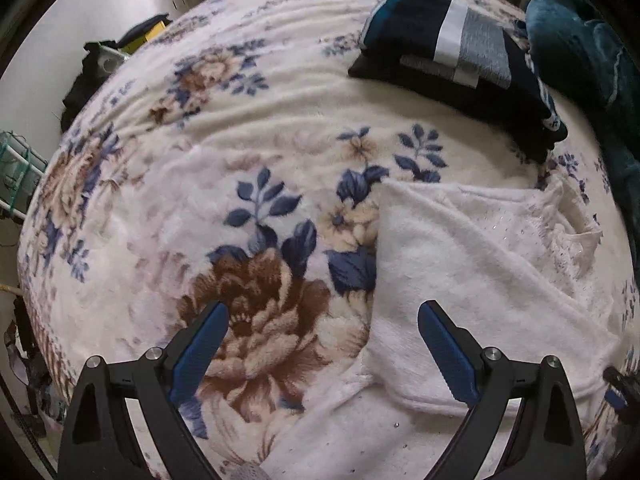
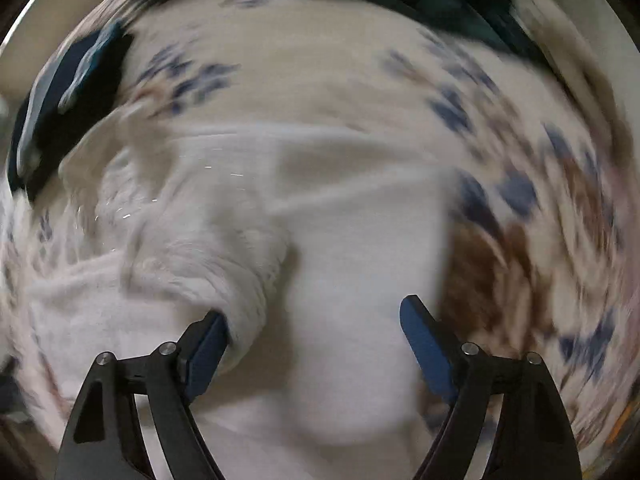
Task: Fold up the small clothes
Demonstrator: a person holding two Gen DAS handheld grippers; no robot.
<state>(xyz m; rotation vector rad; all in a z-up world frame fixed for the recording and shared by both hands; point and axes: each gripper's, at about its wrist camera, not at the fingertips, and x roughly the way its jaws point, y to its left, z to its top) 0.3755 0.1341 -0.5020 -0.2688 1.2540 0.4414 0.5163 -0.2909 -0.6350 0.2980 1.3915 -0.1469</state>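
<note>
A white fuzzy garment (image 1: 472,264) lies partly folded on the floral blanket (image 1: 224,152), at the right of the left wrist view. My left gripper (image 1: 322,312) is open and empty above the garment's left edge. In the blurred right wrist view the same white garment (image 2: 352,264) fills the middle, with a bunched part (image 2: 208,256) at the left. My right gripper (image 2: 314,312) is open over it; its left finger (image 2: 208,348) touches the bunched cloth.
A folded dark garment with grey and white stripes (image 1: 460,52) lies at the far right of the bed, also at the left of the right wrist view (image 2: 64,92). A teal blanket (image 1: 580,52) is heaped beyond it. Clutter stands off the bed's left edge (image 1: 100,64).
</note>
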